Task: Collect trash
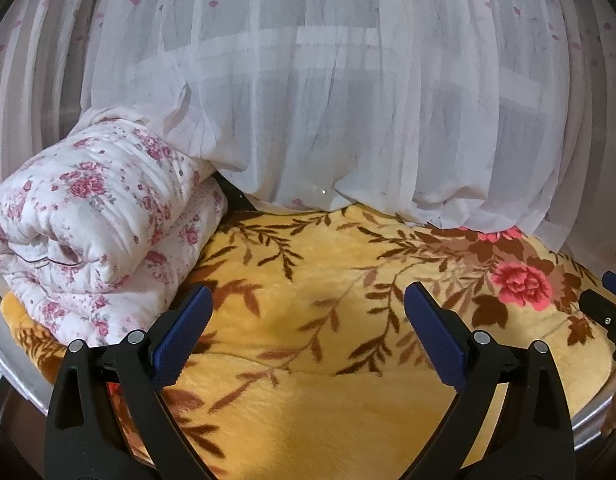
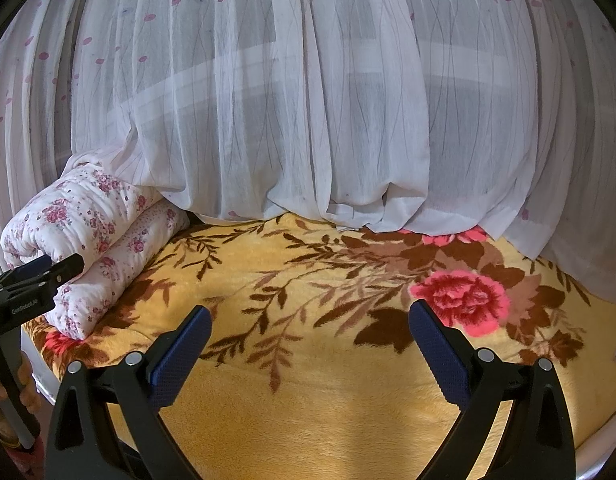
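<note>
- The left hand-held gripper (image 1: 306,300), black with dark blue ribbed pads, hovers above a yellow plush blanket (image 1: 316,360) patterned with brown leaves and pink-red flowers; its two fingers are spread wide with nothing between them.
- The right hand-held gripper (image 2: 310,322), of the same build, hangs over the same blanket (image 2: 328,408) with its fingers likewise spread apart and empty.
- In the left wrist view, part of the right hand-held gripper shows at the right edge, close above the blanket near a large pink-red flower (image 1: 522,284).
- In the right wrist view, the left hand-held gripper shows at the left edge, its tips in front of a folded white quilt with small pink roses (image 2: 92,236); a person's hand (image 2: 26,384) grips its handle below.
- The folded quilt (image 1: 88,232) lies on the blanket's left end, bulky and doubled over.
- A sheer white curtain with scattered pink dots (image 1: 348,100) hangs behind the bed, its hem resting on the blanket's far edge and draping over the back of the quilt.
- No piece of trash can be made out in either view, so where it is cannot be told.
</note>
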A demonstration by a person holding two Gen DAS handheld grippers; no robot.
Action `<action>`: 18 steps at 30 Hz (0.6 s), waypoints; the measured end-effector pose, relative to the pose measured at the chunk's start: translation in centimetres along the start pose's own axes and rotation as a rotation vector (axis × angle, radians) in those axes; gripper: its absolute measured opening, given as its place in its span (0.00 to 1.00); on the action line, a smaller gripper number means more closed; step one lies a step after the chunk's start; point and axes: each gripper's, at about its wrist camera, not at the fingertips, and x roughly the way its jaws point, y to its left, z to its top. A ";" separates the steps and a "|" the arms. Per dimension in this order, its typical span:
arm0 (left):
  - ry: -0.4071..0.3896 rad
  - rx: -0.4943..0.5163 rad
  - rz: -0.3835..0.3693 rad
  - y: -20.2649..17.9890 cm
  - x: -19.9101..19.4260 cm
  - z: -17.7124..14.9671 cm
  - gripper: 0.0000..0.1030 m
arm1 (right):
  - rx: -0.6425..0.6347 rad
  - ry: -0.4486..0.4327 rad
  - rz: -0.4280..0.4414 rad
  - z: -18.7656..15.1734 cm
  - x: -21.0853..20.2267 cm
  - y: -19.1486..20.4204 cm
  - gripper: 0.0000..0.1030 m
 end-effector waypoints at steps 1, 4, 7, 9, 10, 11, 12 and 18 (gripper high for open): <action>0.003 -0.002 -0.006 0.0 0.0 0.0 0.91 | -0.001 0.000 0.000 0.0 0.0 0.0 0.94; 0.007 0.000 -0.015 0.0 0.1 -0.1 0.91 | 0.000 0.000 0.002 0.0 0.0 0.0 0.94; 0.013 -0.002 -0.035 -0.1 0.2 -0.1 0.91 | 0.000 0.001 0.001 0.0 0.0 0.0 0.94; 0.002 -0.002 -0.030 -0.1 0.1 -0.1 0.91 | 0.000 0.000 0.001 -0.1 0.0 0.0 0.94; -0.008 0.005 -0.022 -0.1 0.0 -0.1 0.91 | 0.000 -0.001 0.000 0.0 0.0 0.0 0.94; -0.027 0.014 -0.004 -0.2 -0.3 -0.1 0.91 | 0.000 0.000 0.002 0.0 0.0 0.0 0.94; -0.034 0.017 0.001 -0.3 -0.4 0.0 0.91 | 0.000 0.000 0.002 0.0 0.0 0.0 0.94; -0.045 0.020 0.007 -0.3 -0.7 0.2 0.91 | -0.004 -0.002 0.001 0.0 0.0 0.0 0.94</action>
